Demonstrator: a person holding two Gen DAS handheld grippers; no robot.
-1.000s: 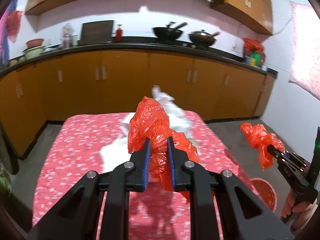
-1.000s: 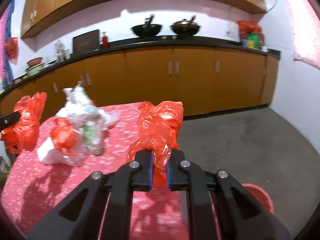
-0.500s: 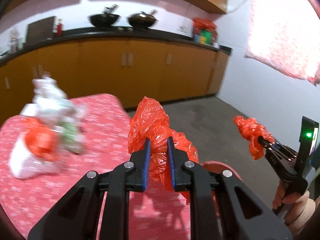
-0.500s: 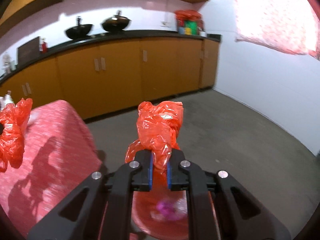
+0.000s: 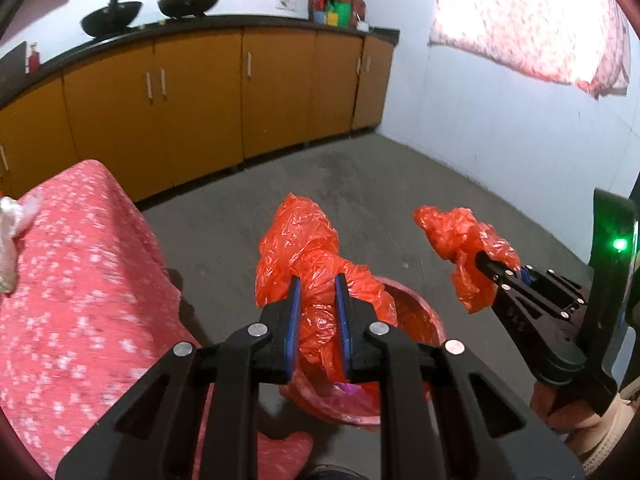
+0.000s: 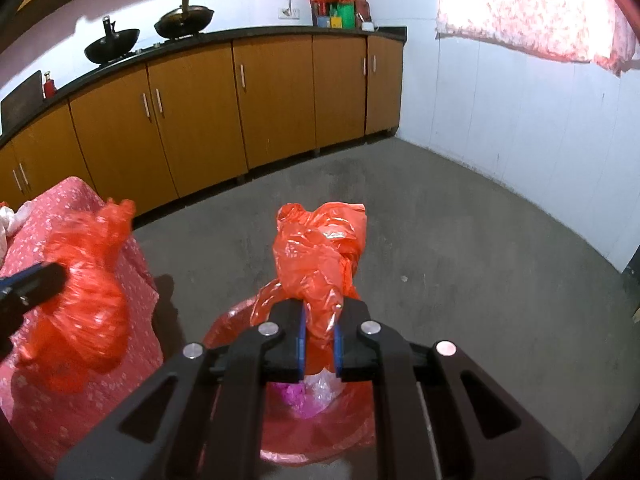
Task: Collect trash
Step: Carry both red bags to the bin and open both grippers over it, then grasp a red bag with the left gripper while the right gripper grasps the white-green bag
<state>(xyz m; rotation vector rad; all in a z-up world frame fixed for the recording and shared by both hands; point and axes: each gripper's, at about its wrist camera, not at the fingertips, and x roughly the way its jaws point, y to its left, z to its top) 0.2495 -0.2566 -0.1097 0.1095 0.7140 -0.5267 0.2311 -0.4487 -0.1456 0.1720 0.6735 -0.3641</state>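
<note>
Orange plastic bags clamped in both tongs, L [image 5: 317, 316] & R [image 6: 319, 340], above red bin [image 6: 236, 328].

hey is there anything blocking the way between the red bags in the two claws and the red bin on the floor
Nothing visible does. The left claw and right claw each grip a red bag above the open red bin. The table stands off to the left side.
</note>
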